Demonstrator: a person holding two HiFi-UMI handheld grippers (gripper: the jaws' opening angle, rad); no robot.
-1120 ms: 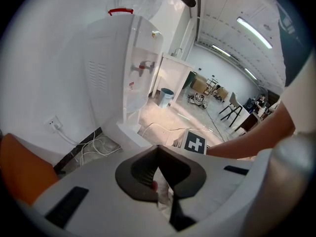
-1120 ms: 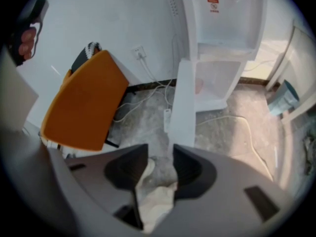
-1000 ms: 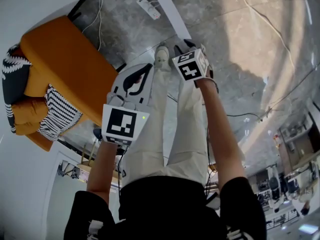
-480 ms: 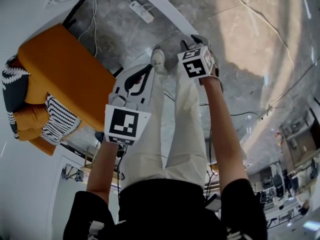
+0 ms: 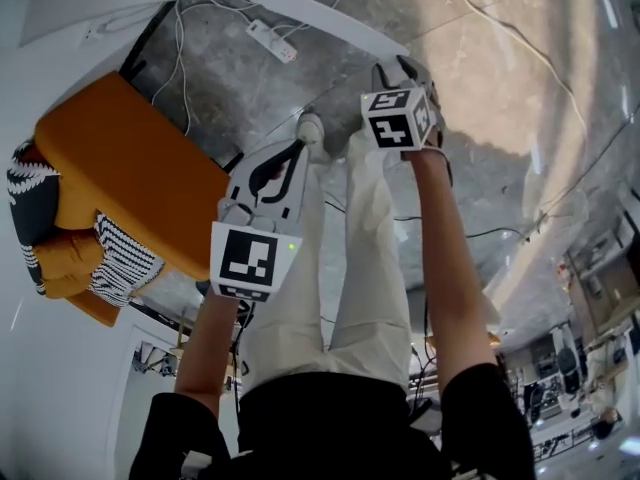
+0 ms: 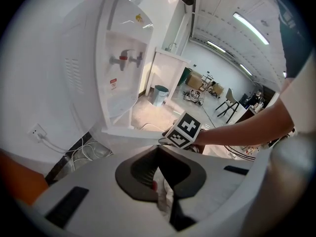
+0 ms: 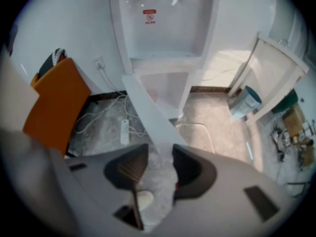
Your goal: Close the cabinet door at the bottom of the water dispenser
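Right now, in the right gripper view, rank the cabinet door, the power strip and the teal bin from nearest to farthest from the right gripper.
1. Cabinet door: centre, its edge reaches the right gripper, whose jaws stand apart.
2. Power strip: on the floor, left of the door.
3. Teal bin: far right, on the floor.

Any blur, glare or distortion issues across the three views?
Right gripper view: soft throughout, cabinet door edges smeared. Left gripper view: sharper, fisheye bows the water dispenser, ceiling strip lights blown out. Head view: crisp, broad glare on the polished floor.
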